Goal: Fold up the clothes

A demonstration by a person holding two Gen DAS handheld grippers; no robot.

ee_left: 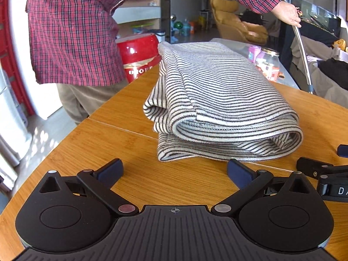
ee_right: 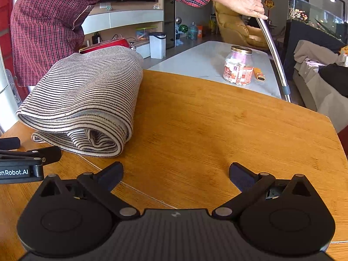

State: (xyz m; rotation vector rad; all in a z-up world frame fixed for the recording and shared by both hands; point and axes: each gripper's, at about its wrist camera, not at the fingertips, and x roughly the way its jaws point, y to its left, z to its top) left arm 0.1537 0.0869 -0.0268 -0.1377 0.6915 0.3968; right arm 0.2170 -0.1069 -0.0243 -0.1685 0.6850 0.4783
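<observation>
Lying folded on my wooden table (ee_right: 217, 130), the striped garment (ee_left: 217, 100) sits just ahead of my left gripper (ee_left: 175, 174), left of my right gripper (ee_right: 176, 175); both spread wide, empty.

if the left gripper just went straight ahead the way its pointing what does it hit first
Most likely the folded striped garment. The left gripper is open and empty, low over the wooden table, with the garment's near folded edge lying straight ahead between its fingers. Only bare tabletop separates them, though depth is hard to judge.
</observation>
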